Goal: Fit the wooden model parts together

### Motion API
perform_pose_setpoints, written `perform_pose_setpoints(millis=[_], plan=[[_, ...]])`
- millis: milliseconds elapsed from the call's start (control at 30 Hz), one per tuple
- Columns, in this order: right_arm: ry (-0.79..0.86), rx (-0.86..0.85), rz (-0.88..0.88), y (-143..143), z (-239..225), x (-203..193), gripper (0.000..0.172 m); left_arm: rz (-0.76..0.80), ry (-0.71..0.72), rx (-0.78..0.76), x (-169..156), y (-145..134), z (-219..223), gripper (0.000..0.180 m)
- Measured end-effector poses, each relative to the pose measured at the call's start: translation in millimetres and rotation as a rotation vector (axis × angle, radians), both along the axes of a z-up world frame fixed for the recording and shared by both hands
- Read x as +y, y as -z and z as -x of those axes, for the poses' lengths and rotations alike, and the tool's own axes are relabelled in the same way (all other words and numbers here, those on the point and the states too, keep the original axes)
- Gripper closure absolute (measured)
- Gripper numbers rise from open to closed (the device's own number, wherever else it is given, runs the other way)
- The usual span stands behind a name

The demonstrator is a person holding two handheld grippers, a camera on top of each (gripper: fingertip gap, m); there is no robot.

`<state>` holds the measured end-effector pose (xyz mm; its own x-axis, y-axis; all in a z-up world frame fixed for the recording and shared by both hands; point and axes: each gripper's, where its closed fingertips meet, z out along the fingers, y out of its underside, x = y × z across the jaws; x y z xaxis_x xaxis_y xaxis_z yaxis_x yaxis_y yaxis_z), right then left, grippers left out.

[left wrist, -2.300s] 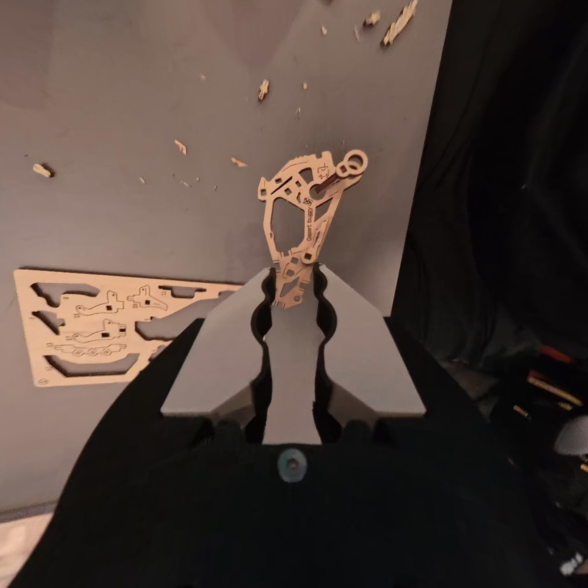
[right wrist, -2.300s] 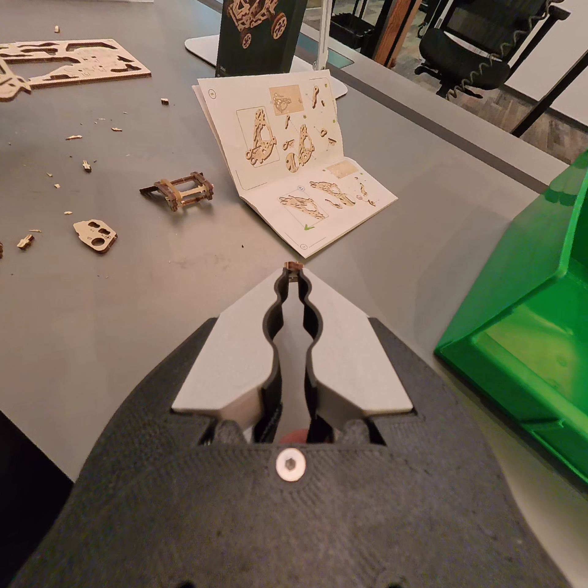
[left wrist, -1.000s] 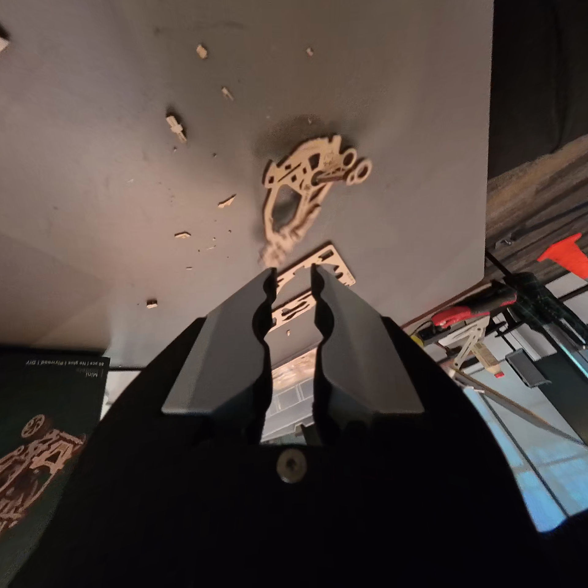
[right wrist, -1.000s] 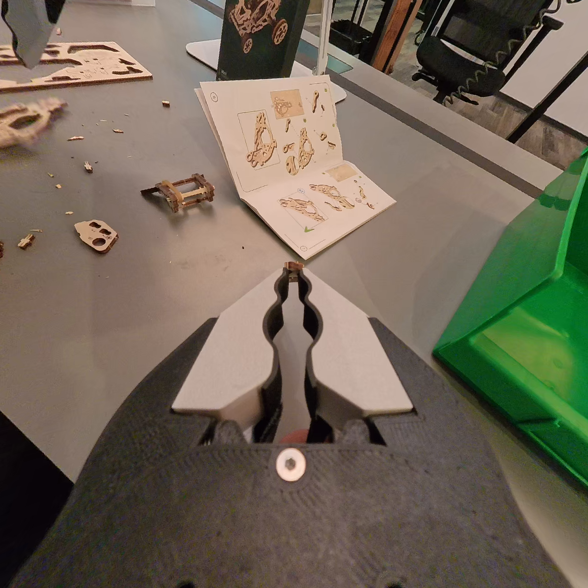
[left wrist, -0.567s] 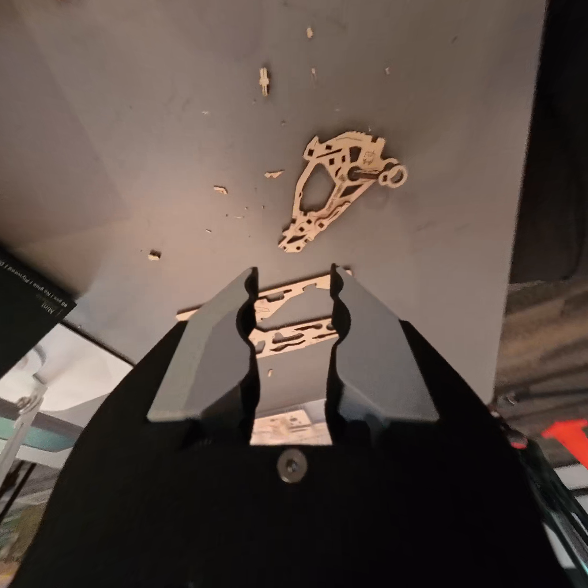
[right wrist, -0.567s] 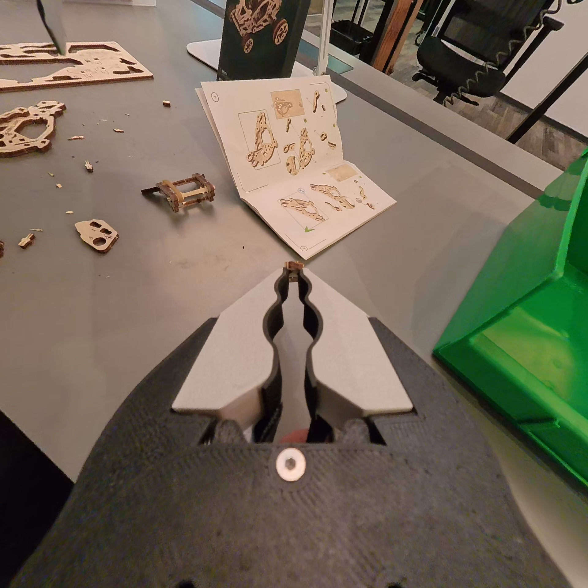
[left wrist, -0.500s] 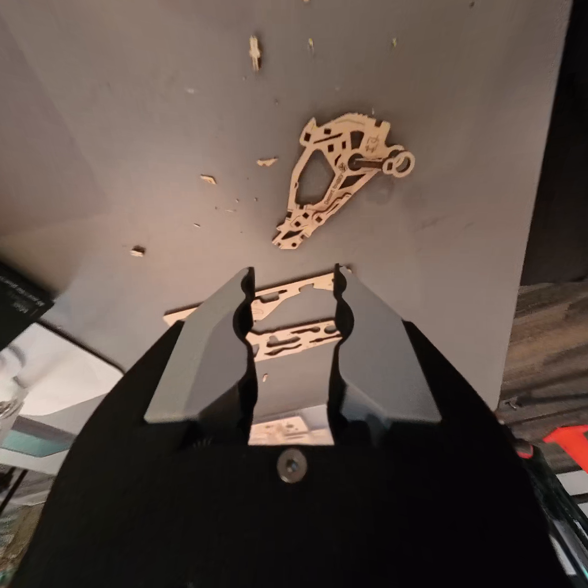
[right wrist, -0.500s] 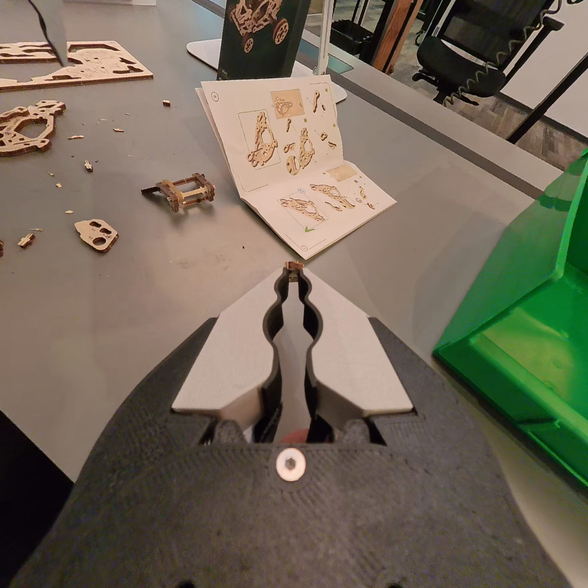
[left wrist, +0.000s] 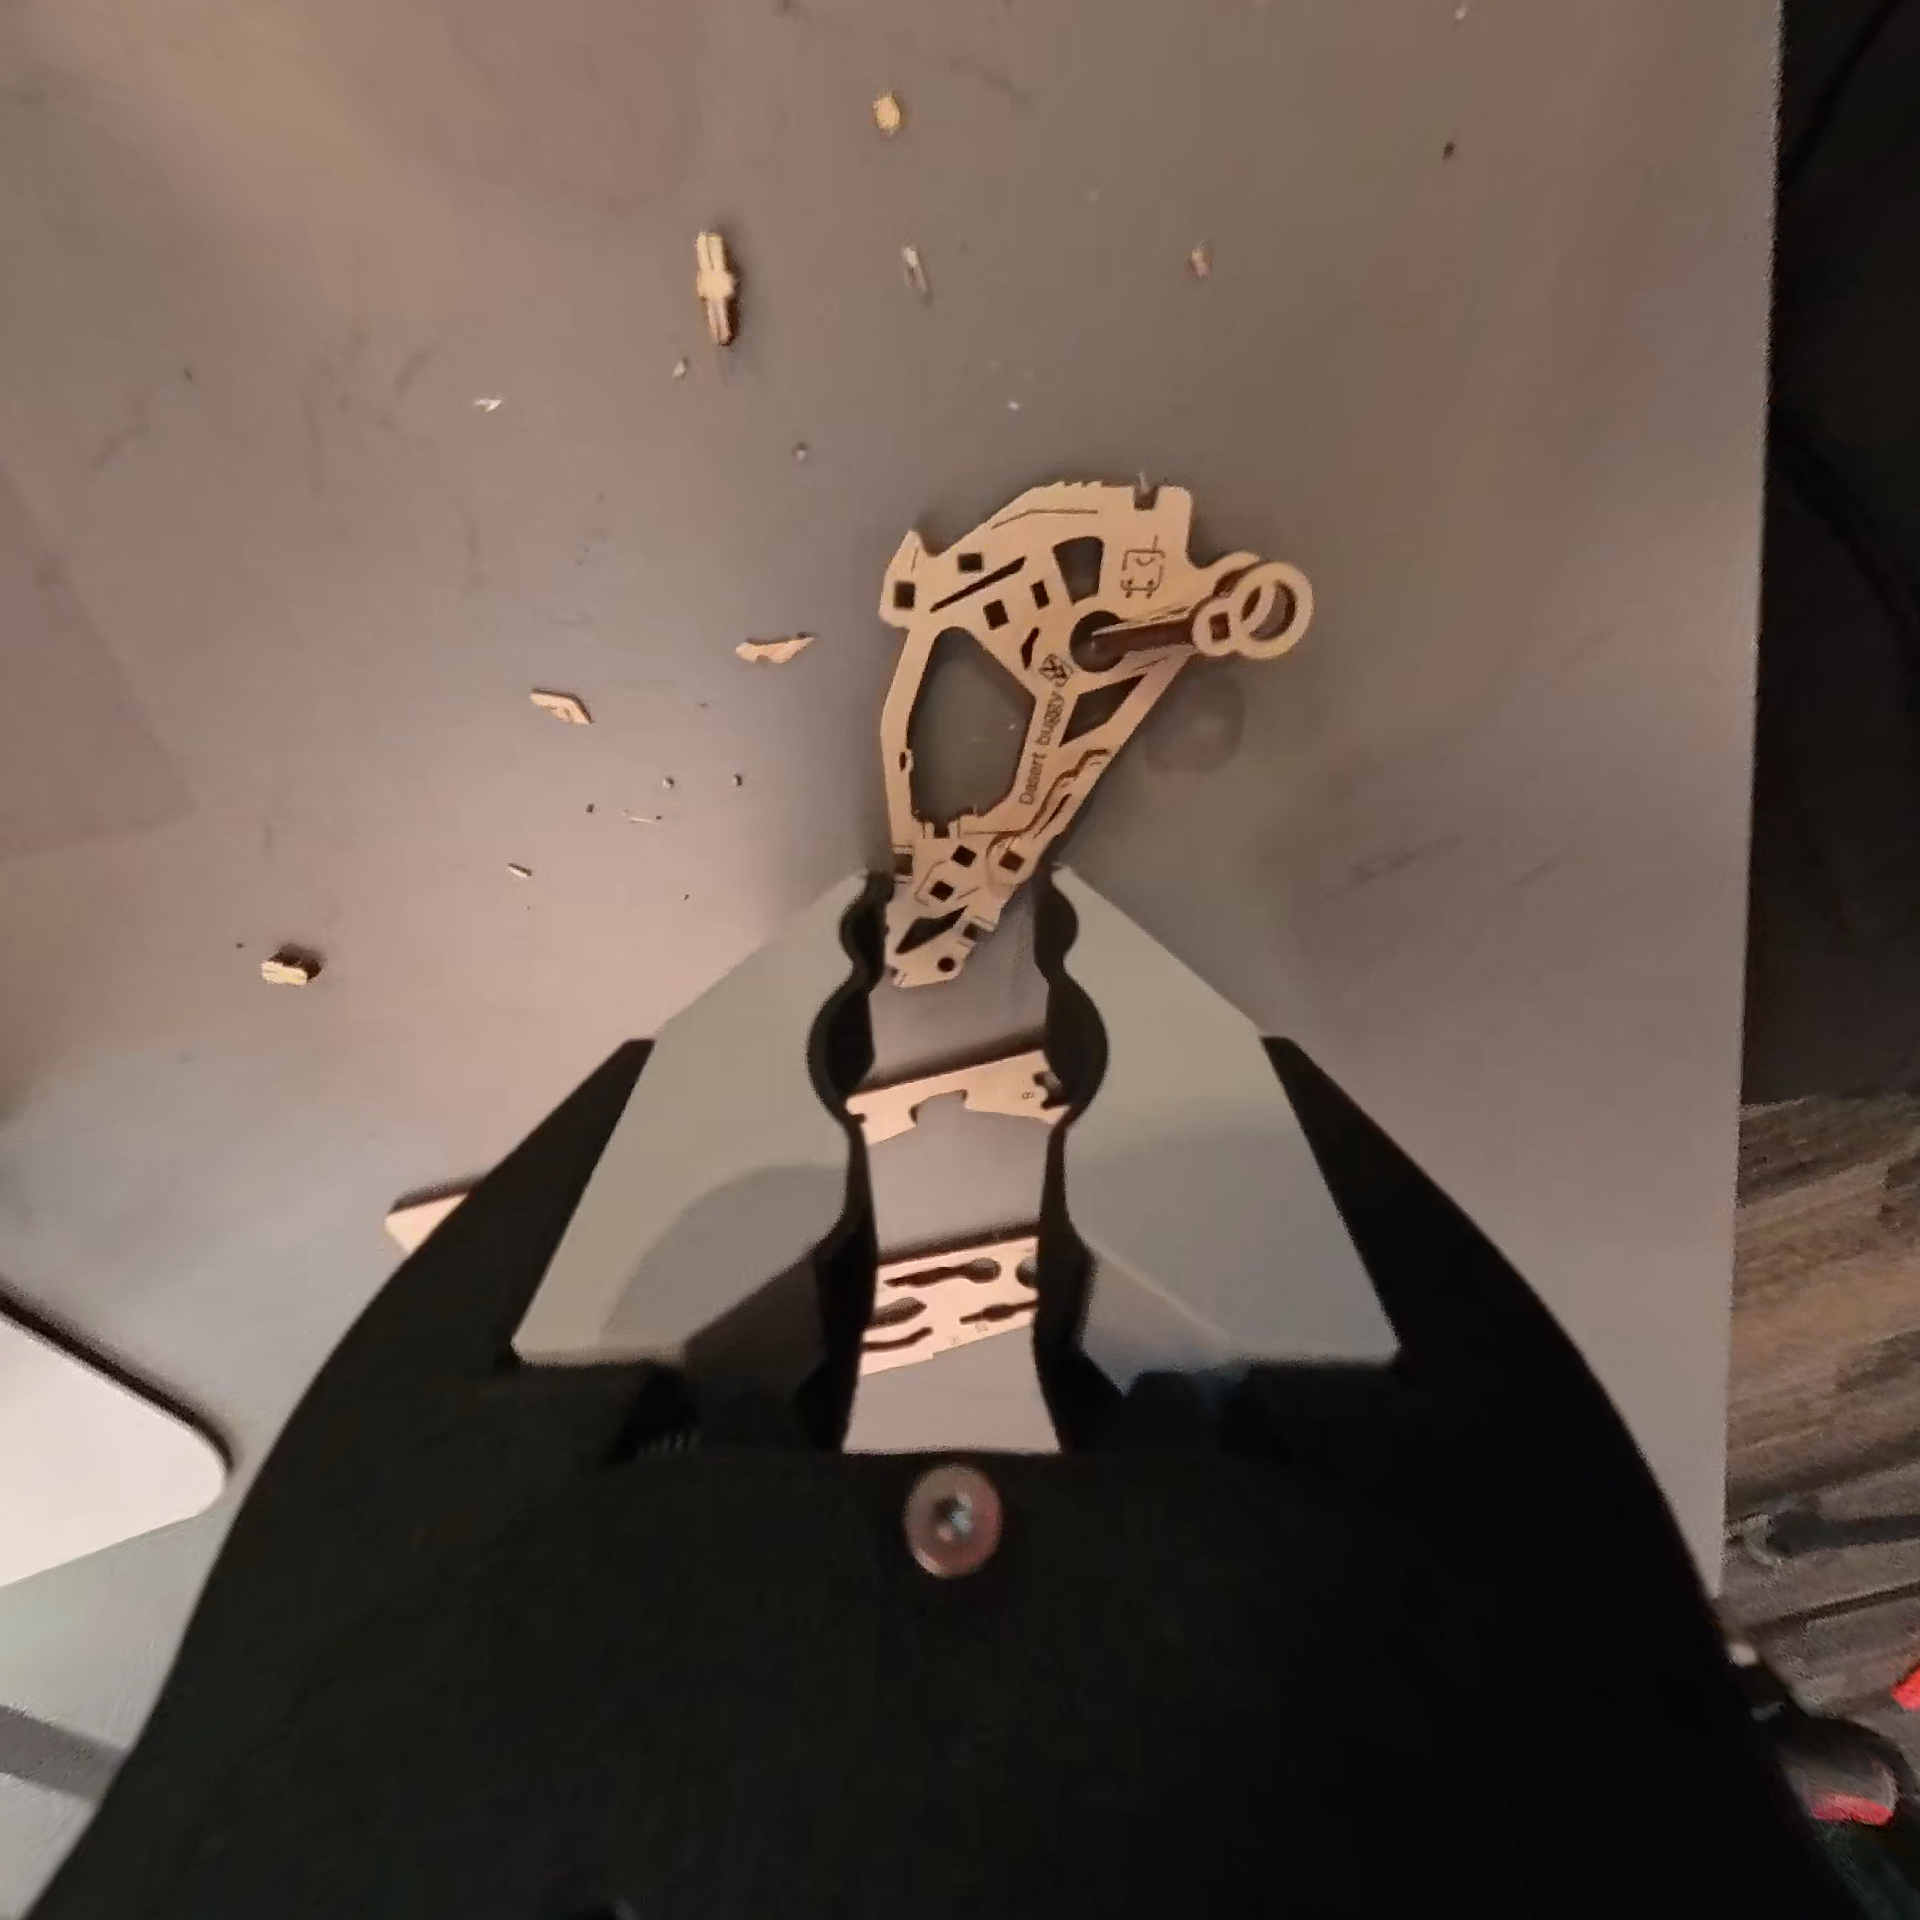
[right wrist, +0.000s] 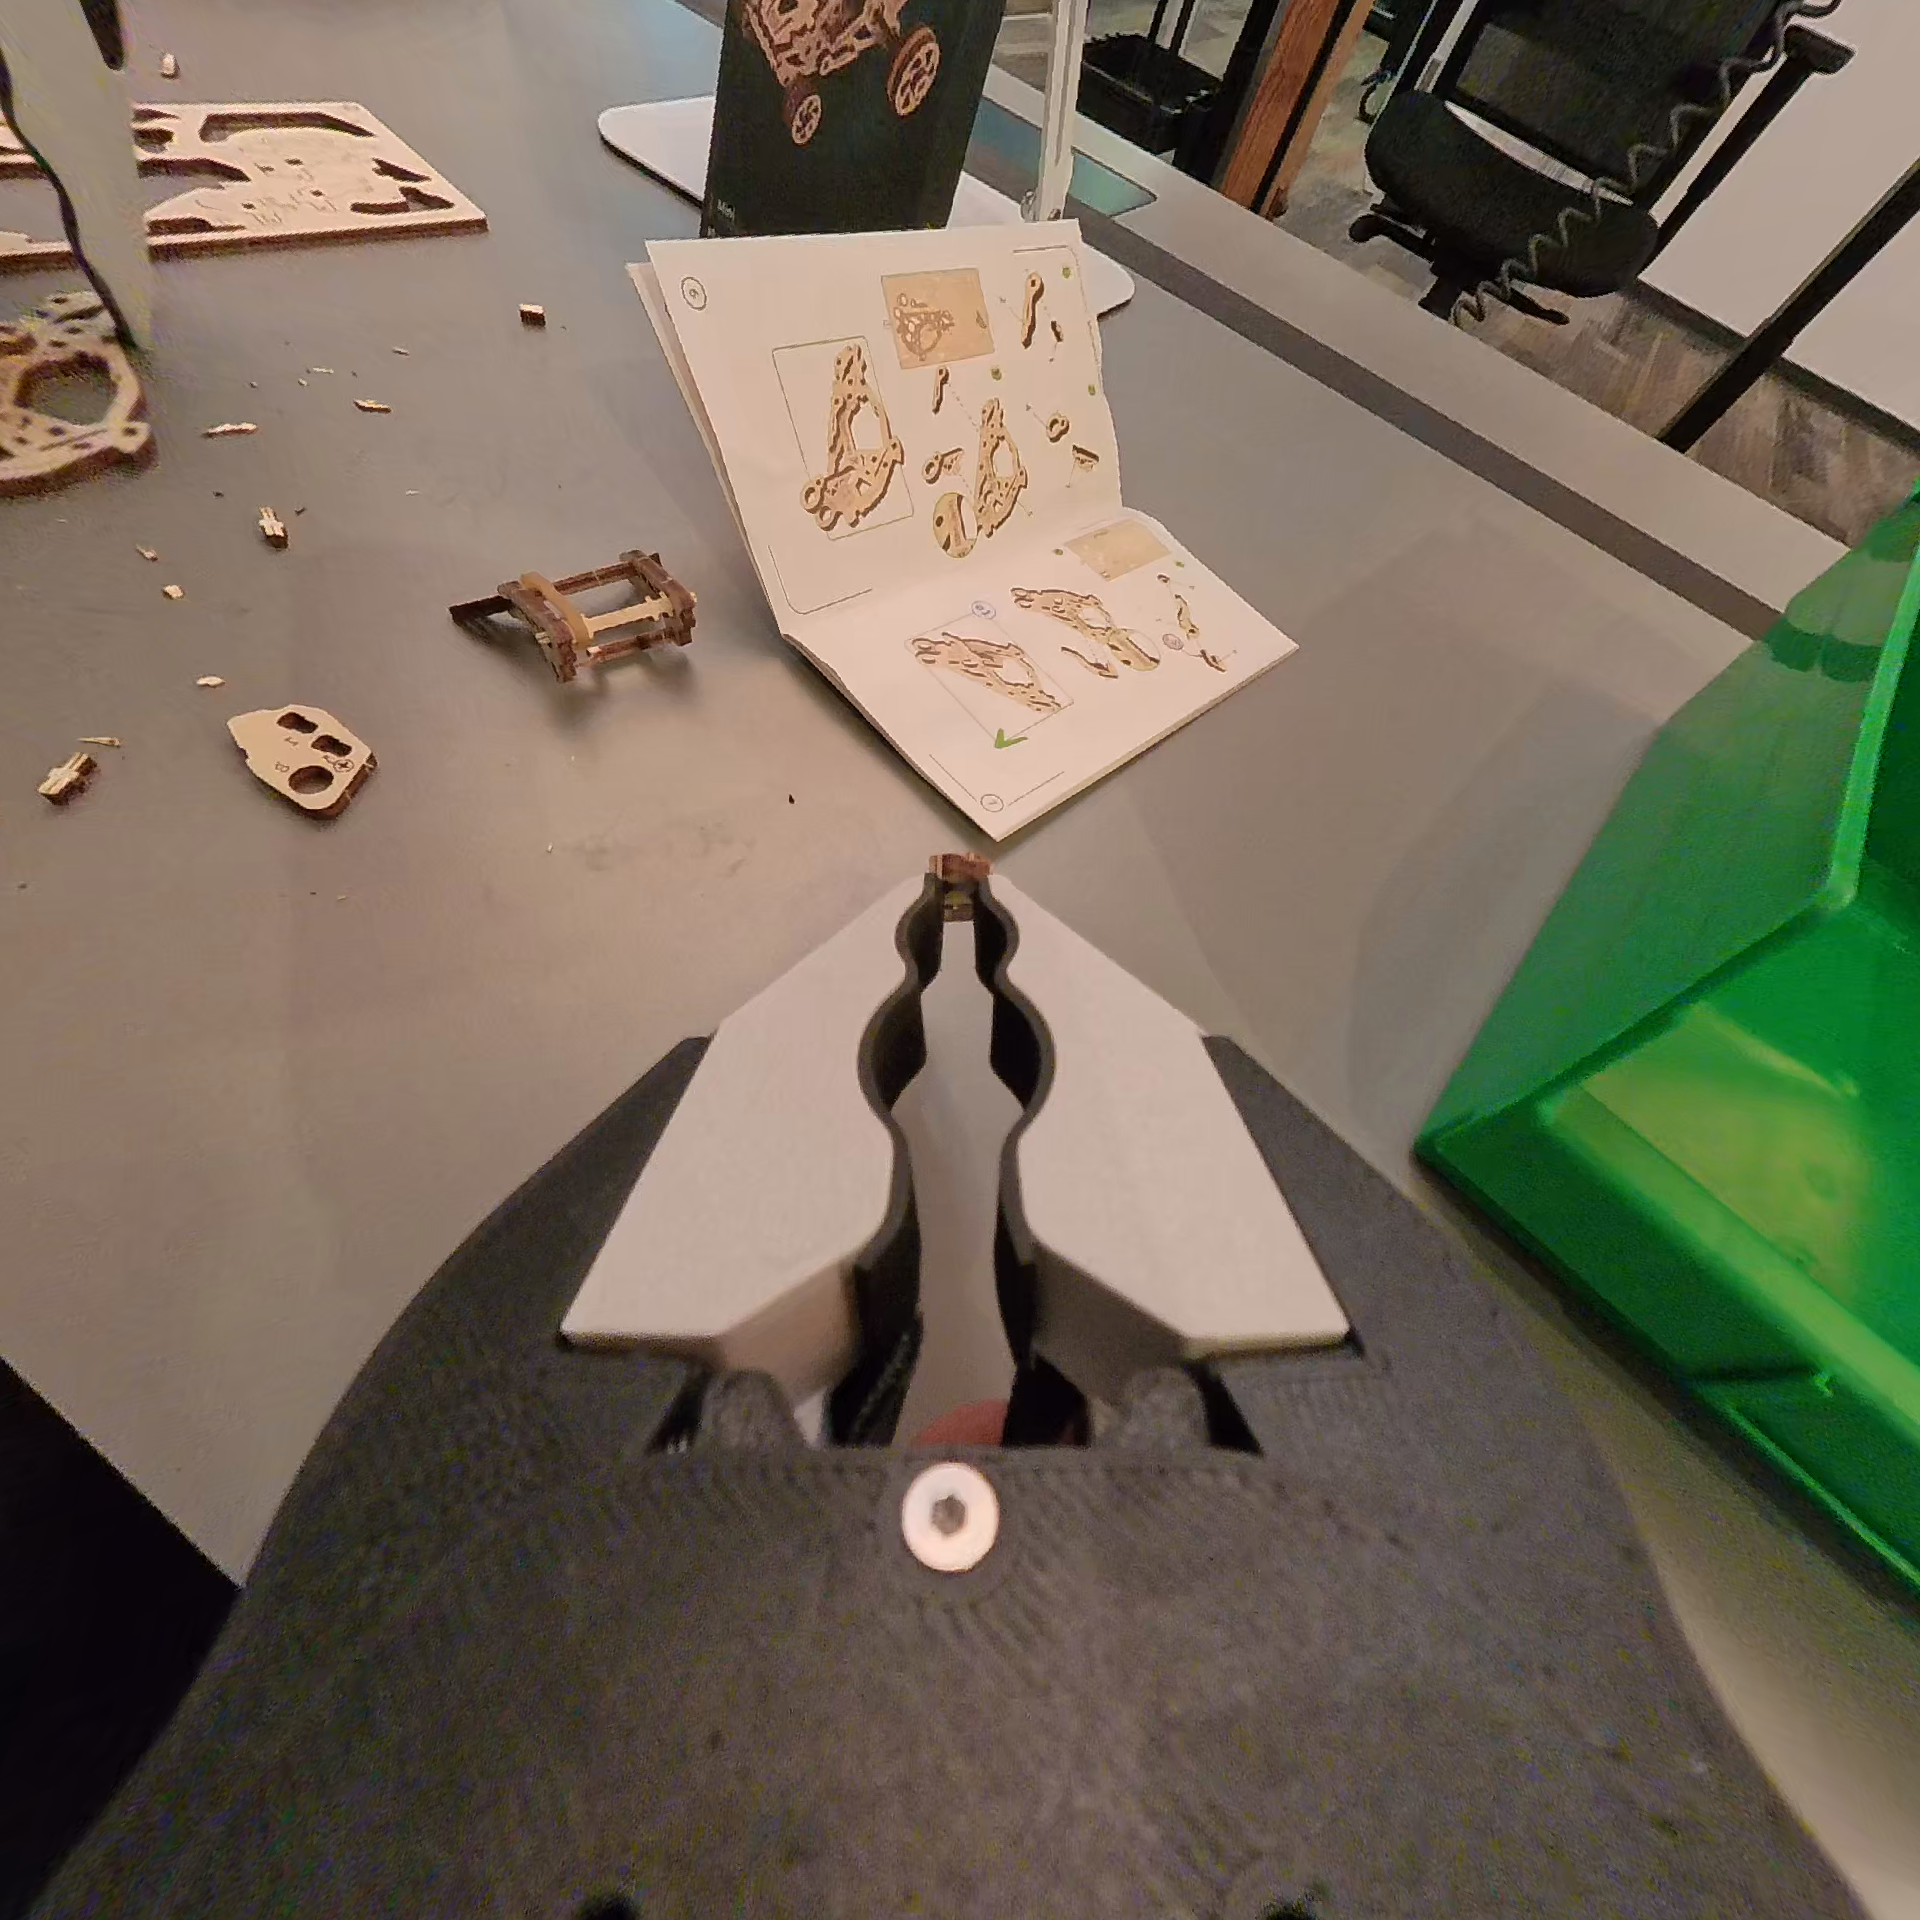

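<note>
A flat wooden side panel [left wrist: 1039, 707] with a ringed pin [left wrist: 1242, 618] through it lies on the grey table [left wrist: 416, 520]. My left gripper [left wrist: 961, 883] is open, its fingertips on either side of the panel's lower end, with a gap showing at the right pad. The panel [right wrist: 62, 416] and one left finger [right wrist: 73, 156] also show at the far left of the right wrist view. My right gripper [right wrist: 958, 878] is shut on a small wooden piece [right wrist: 956, 864] at its fingertips, above the table's near part.
A small wooden frame assembly [right wrist: 592, 613], a flat cut part [right wrist: 301, 758] and scattered chips lie on the table. An open instruction booklet [right wrist: 935, 520], a dark box [right wrist: 842, 104], part sheets [right wrist: 291, 197] [left wrist: 945, 1309] and a green bin [right wrist: 1714, 1091] at the right are nearby. My right fingertips sit around 30 cm from my left ones.
The left gripper let go of the side panel, which now lies on the table. It opened, swung around and came back with open fingers around the panel's lower end. The right gripper stayed still.
</note>
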<state>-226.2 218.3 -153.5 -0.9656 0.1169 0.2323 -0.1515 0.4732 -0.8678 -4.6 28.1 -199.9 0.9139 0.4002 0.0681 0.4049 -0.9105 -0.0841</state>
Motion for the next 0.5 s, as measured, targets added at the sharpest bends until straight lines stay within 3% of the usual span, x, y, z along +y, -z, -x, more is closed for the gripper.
perform_pose_setpoints(millis=[33, 200, 400, 500], plan=[[-0.001, -0.001, 0.0, 0.1, 0.0, 0.0, 0.169, 0.001, -0.02, 0.006, 0.3, 0.0, 0.1, 0.155], [-0.001, -0.001, -0.005, 0.7, 0.0, -0.1, 0.169, 0.03, -0.14, 0.021, 2.9, 0.3, -6.5, 0.157], [0.0, -0.001, -0.011, 1.8, 0.1, -0.3, 0.169, -0.053, -0.421, 0.045, 21.4, -0.8, -13.0, 0.157], [0.001, -0.001, -0.015, 2.3, 0.4, -0.3, 0.169, -0.064, -0.514, 0.092, 22.2, -1.1, -15.0, 0.148]])
